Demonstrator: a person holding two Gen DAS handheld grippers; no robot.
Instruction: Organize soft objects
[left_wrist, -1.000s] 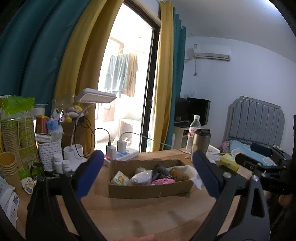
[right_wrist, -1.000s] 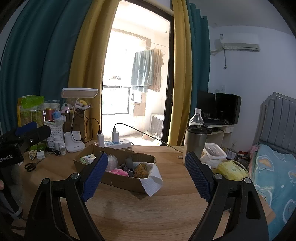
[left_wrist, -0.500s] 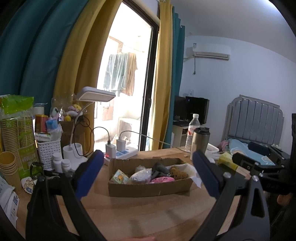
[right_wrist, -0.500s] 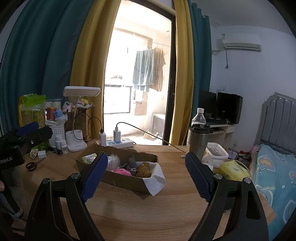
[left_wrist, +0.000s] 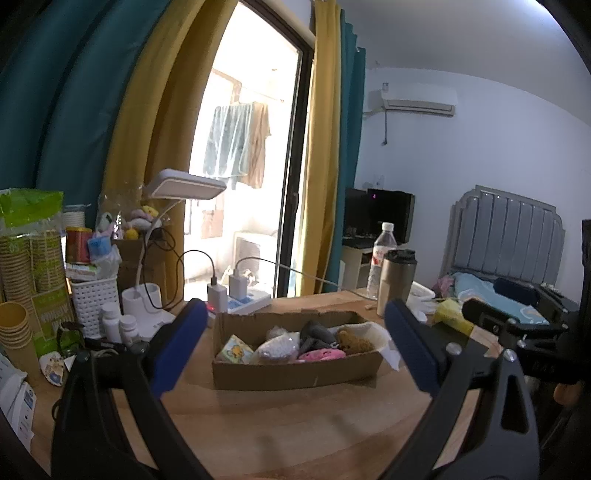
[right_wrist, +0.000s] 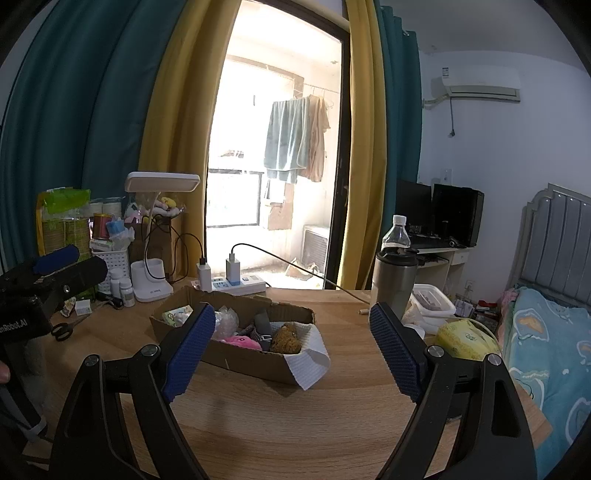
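Left gripper (left_wrist: 293, 347): blue-padded fingers (left_wrist: 177, 343) spread wide, nothing between them, hovering above the wooden table (left_wrist: 295, 424). Cardboard box (left_wrist: 295, 373) sits framed in the gap between the pads, at 12 o'clock from the fingertips, apart from both. Inside the box, left to right: a small printed tissue pack (left_wrist: 234, 349), a white knitted soft piece (left_wrist: 279, 347), a grey soft item (left_wrist: 316, 332), a pink plush (left_wrist: 321, 355) against the near wall, a brown plush (left_wrist: 352, 341), and white cloth (left_wrist: 380, 334) draped over the right end. Right gripper (right_wrist: 291, 349): fingers (right_wrist: 190, 347) likewise held wide apart and empty, above the table; the same box lies at 11 o'clock from its fingertips, partly behind the left pad, set at an angle, cloth corner hanging over the near right edge. Both tools are held roughly level, pointing across the table toward the balcony door. The right gripper's body shows at 3 o'clock in the left wrist view; the left gripper's body at 9 o'clock in the right wrist view. Further out: steel tumbler (right_wrist: 395, 280) and water bottle (right_wrist: 396, 232) at 1 o'clock of the box, yellow pack (right_wrist: 463, 339) at 3 o'clock, power strip (right_wrist: 236, 284) at 12, desk lamp (right_wrist: 160, 184) and scissors (right_wrist: 68, 326) toward 9–10 o'clock.
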